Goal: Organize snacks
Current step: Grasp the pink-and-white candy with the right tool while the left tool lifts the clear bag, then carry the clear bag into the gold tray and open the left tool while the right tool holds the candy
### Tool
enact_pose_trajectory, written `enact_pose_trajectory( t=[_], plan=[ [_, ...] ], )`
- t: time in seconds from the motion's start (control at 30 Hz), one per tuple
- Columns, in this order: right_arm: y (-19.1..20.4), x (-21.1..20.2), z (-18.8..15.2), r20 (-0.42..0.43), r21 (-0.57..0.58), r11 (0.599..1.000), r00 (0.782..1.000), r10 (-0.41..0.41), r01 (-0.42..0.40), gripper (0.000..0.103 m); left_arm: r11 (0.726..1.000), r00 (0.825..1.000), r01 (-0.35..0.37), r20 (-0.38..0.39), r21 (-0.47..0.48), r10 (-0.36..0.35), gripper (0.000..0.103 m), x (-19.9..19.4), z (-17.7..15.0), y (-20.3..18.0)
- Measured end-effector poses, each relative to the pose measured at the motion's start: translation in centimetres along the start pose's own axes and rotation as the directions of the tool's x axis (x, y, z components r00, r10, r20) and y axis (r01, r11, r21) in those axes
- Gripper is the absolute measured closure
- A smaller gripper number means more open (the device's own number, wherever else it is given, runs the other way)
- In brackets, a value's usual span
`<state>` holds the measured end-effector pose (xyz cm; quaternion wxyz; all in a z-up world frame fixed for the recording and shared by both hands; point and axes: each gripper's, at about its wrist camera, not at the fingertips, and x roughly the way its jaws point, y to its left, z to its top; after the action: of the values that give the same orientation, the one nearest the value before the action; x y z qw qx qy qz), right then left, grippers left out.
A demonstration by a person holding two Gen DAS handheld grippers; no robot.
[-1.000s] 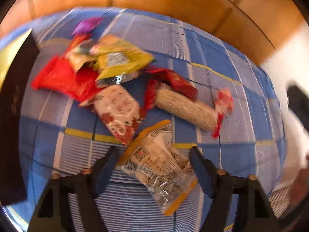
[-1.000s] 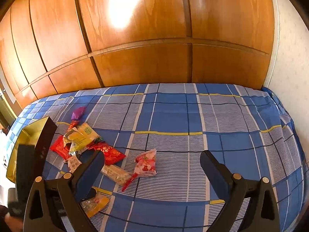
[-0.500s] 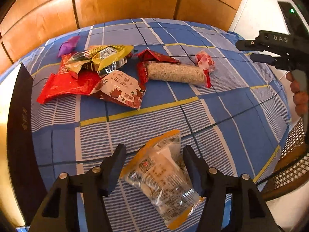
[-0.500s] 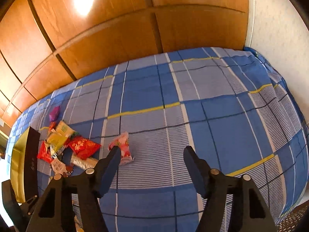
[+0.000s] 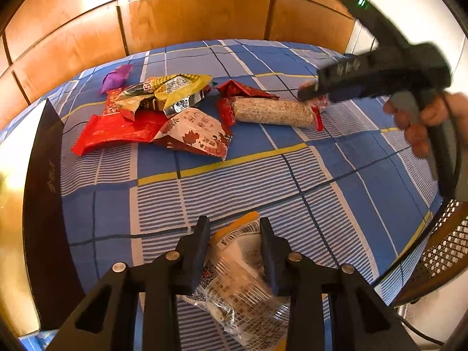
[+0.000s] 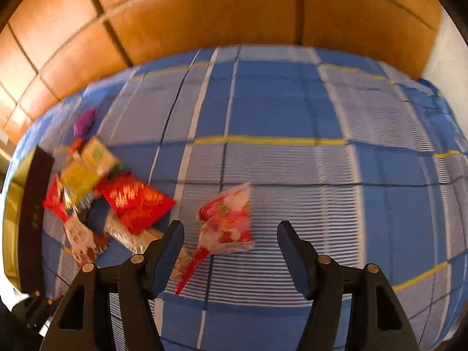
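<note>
Left wrist view: the left gripper [image 5: 234,248] points down at a bed [image 5: 292,187] under a blue plaid cover. Its two fingers [image 5: 199,251] are closing on one clear packet with an orange edge [image 5: 234,278] and already press both its sides. At 12 o'clock from it lies a loose pile of snacks: one purple sweet [image 5: 115,74], one yellow-green packet [image 5: 172,92], one flat red packet [image 5: 117,130], one white packet with red leaf print [image 5: 199,136], one small dark red packet [image 5: 242,89] and one long grain bar in a clear wrapper with red ends [image 5: 273,112]. One pink packet [image 5: 321,102] is partly hidden at 1 o'clock. One dark box with a gold inside [image 5: 44,204] stands at 9 o'clock. The right gripper [image 5: 307,92], blurred, is held by one hand [image 5: 421,120] at 2 o'clock, its tip over the pink packet.

Right wrist view, blurred: the right gripper [image 6: 231,245] hangs over the bed [image 6: 292,111]. Its two fingers [image 6: 295,251] are closing, still apart, with the pink packet [image 6: 226,219] between them nearer the left one; neither presses it. The pile lies at 10 o'clock: the purple sweet [image 6: 83,121], the yellow-green packet [image 6: 84,172], the small dark red packet [image 6: 136,201], the grain bar [image 6: 128,235] and the leaf-print packet [image 6: 80,237]. The dark box [image 6: 35,204] is at 9 o'clock.
</note>
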<state>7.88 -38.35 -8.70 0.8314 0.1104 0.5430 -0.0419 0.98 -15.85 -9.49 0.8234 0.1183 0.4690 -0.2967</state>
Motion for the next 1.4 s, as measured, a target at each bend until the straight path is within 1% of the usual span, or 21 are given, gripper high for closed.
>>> enact_pose_trajectory(
  t=[0.07, 0.17, 0.23, 0.33, 0.5, 0.6, 0.63, 0.67, 0.7, 0.73, 0.8, 0.83, 0.87, 0.93, 1.0, 1.13, 1.17, 1.23, 1.3, 1.37, 1.4],
  plan=[
    [0.3, 0.3, -0.2, 0.011, -0.019, 1.0, 1.0, -0.022, 0.023, 0.066, 1.0, 1.0, 0.011, 0.004, -0.009, -0.011, 0.07, 0.0, 0.1, 0.0],
    [0.0, 0.1, -0.2, 0.022, -0.012, 0.999, 0.999, -0.032, 0.032, 0.075, 0.997, 0.998, 0.058, 0.009, -0.044, -0.057, 0.071, -0.4, 0.1, 0.7],
    [-0.2, 0.1, -0.2, 0.017, -0.008, 1.0, 0.999, -0.028, 0.028, 0.075, 0.995, 0.997, 0.077, 0.022, -0.063, -0.075, 0.072, -1.1, 0.1, 1.2],
    [-0.3, 0.1, -0.3, 0.015, -0.007, 1.0, 1.0, -0.022, 0.022, 0.075, 0.991, 0.993, 0.108, 0.051, -0.08, -0.104, 0.076, -2.3, 0.2, 1.7],
    [-0.1, 0.2, -0.2, 0.021, 0.0, 1.0, 1.0, -0.016, 0.016, 0.075, 0.98, 0.981, 0.15, 0.146, -0.132, -0.131, 0.077, -6.4, 0.6, 3.7],
    [0.0, 0.2, -0.2, 0.027, -0.016, 1.0, 0.999, -0.024, 0.025, 0.075, 0.971, 0.967, 0.159, 0.227, -0.179, -0.116, 0.078, -10.0, 0.9, 6.6],
    [0.0, 0.2, -0.2, 0.028, -0.022, 0.999, 0.999, -0.027, 0.027, 0.075, 0.969, 0.964, 0.157, 0.241, -0.192, -0.109, 0.078, -10.7, 1.2, 7.3],
    [0.1, 0.2, -0.2, 0.03, -0.027, 0.999, 0.999, -0.029, 0.03, 0.075, 0.965, 0.96, 0.146, 0.265, -0.216, -0.086, 0.086, -11.9, 1.2, 8.6],
    [0.1, 0.2, -0.3, 0.032, -0.031, 0.999, 0.999, -0.031, 0.031, 0.075, 0.961, 0.958, 0.143, 0.278, -0.237, -0.074, 0.086, -12.6, 1.2, 9.8],
    [0.1, 0.1, -0.4, 0.034, -0.036, 0.999, 0.999, -0.034, 0.035, 0.075, 0.952, 0.954, 0.125, 0.299, -0.28, -0.037, 0.087, -13.7, 1.3, 11.6],
    [0.4, 0.1, -0.4, 0.037, -0.047, 0.998, 0.998, -0.042, 0.043, 0.075, 0.937, 0.954, 0.098, 0.299, -0.335, 0.007, 0.086, -14.4, 1.5, 13.9],
    [0.5, 0.1, -0.4, 0.037, -0.05, 0.998, 0.998, -0.044, 0.046, 0.075, 0.929, 0.952, 0.091, 0.306, -0.359, 0.025, 0.094, -14.5, 1.5, 15.1],
    [0.5, 0.1, -0.4, 0.038, -0.051, 0.998, 0.998, -0.044, 0.046, 0.075, 0.921, 0.949, 0.074, 0.31, -0.383, 0.052, 0.098, -14.7, 1.6, 16.4],
    [0.5, 0.1, -0.4, 0.038, -0.05, 0.998, 0.998, -0.042, 0.044, 0.075, 0.912, 0.947, 0.033, 0.306, -0.408, 0.103, 0.098, -14.5, 1.7, 18.0],
    [0.6, 0.1, -0.5, 0.039, -0.05, 0.998, 0.998, -0.042, 0.044, 0.075, 0.895, 0.953, -0.006, 0.269, -0.445, 0.14, 0.098, -13.5, 1.8, 19.6],
    [0.5, 0.1, -0.5, 0.036, -0.045, 0.998, 0.999, -0.04, 0.041, 0.075, 0.864, 0.958, -0.074, 0.206, -0.498, 0.2, 0.098, -12.2, 1.1, 20.7],
    [0.5, 0.1, -0.5, 0.035, -0.044, 0.998, 0.999, -0.039, 0.04, 0.075, 0.865, 0.958, -0.079, 0.201, -0.496, 0.203, 0.098, -12.2, 0.7, 20.4],
    [0.4, 0.2, -0.4, 0.033, -0.046, 0.998, 0.999, -0.038, 0.04, 0.074, 0.869, 0.966, -0.059, 0.193, -0.492, 0.174, 0.097, -11.9, 0.1, 20.1],
    [0.4, 0.2, -0.4, 0.033, -0.048, 0.998, 0.999, -0.041, 0.042, 0.074, 0.869, 0.969, -0.054, 0.183, -0.492, 0.164, 0.096, -11.8, 0.0, 20.0],
    [0.4, 0.2, -0.4, 0.035, -0.051, 0.998, 0.998, -0.043, 0.045, 0.074, 0.857, 0.973, -0.062, 0.161, -0.511, 0.167, 0.096, -11.2, -0.3, 19.9],
    [0.5, 0.2, -0.4, 0.035, -0.053, 0.998, 0.998, -0.045, 0.047, 0.074, 0.849, 0.975, -0.081, 0.136, -0.523, 0.177, 0.096, -10.9, -0.6, 19.9]
  ],
)
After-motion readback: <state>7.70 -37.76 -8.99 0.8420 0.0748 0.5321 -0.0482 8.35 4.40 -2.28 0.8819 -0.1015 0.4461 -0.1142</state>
